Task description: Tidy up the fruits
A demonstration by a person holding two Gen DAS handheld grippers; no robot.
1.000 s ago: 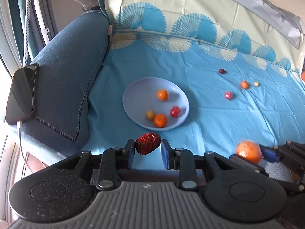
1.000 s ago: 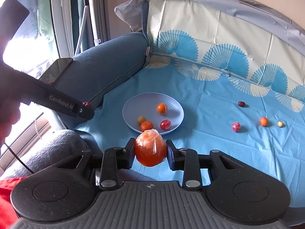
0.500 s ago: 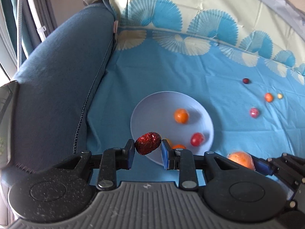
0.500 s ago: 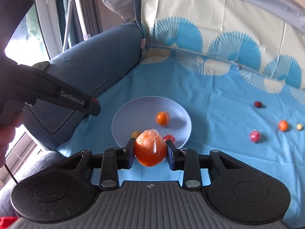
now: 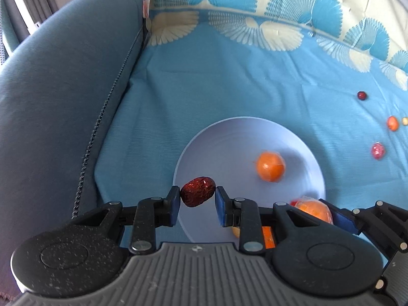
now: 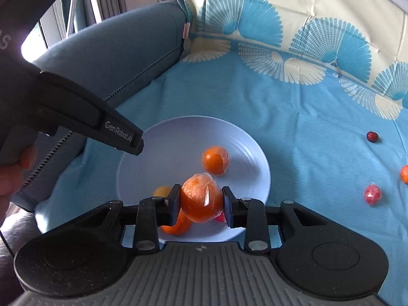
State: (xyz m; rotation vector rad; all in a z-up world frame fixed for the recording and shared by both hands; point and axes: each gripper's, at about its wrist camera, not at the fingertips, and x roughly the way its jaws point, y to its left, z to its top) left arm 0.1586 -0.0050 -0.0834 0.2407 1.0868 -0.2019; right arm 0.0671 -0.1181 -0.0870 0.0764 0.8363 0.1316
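Red date and orange, pinched in left and right fingers, had descended over the plate; release looked next.

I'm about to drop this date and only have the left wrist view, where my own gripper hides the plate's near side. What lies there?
Observer: From the right wrist view, a small yellow fruit lies near the plate's near left edge, with an orange and something red beside it.
Operator: Is the right gripper holding squarely?
Observer: Yes. Both its fingers press a wrapped orange, held over the plate.
Operator: Where does the left gripper sit from there?
Observer: Its tip hangs over the plate's left rim. The date is hidden from this side.
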